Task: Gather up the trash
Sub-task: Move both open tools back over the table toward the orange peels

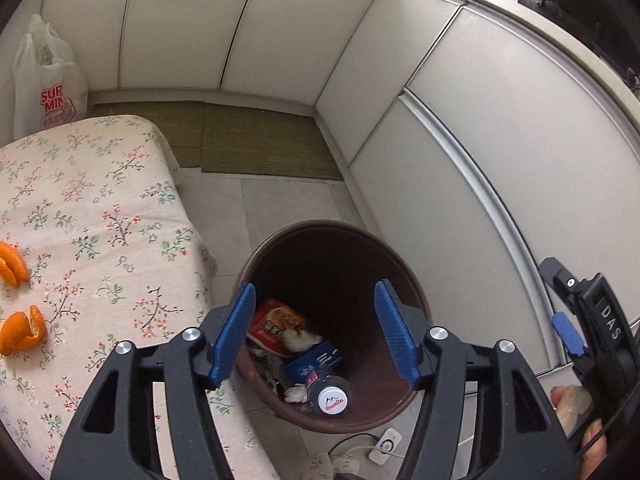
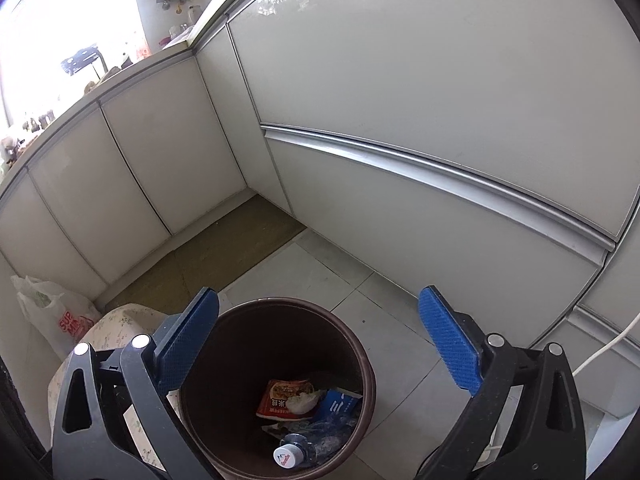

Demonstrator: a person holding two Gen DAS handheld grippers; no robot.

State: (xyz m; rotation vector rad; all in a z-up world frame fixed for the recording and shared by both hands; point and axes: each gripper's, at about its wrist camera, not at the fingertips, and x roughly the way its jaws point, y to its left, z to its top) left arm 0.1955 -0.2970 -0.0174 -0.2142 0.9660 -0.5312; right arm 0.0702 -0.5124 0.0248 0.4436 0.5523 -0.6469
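From my left wrist view, the lower orange peel piece (image 1: 20, 330) on the floral-cloth desk (image 1: 104, 216) is cut by the left edge, as is the upper orange peel piece (image 1: 12, 265). My left gripper's blue-padded fingers (image 1: 234, 334) cover part of the brown round plastic bin's (image 1: 320, 232) rim. Inside that bin, the clear plastic bottle (image 1: 330, 396) shows mostly its cap; its body is buried among wrappers. Beyond the bin, the white shopping bag's (image 1: 44, 80) red lettering is only partly readable.
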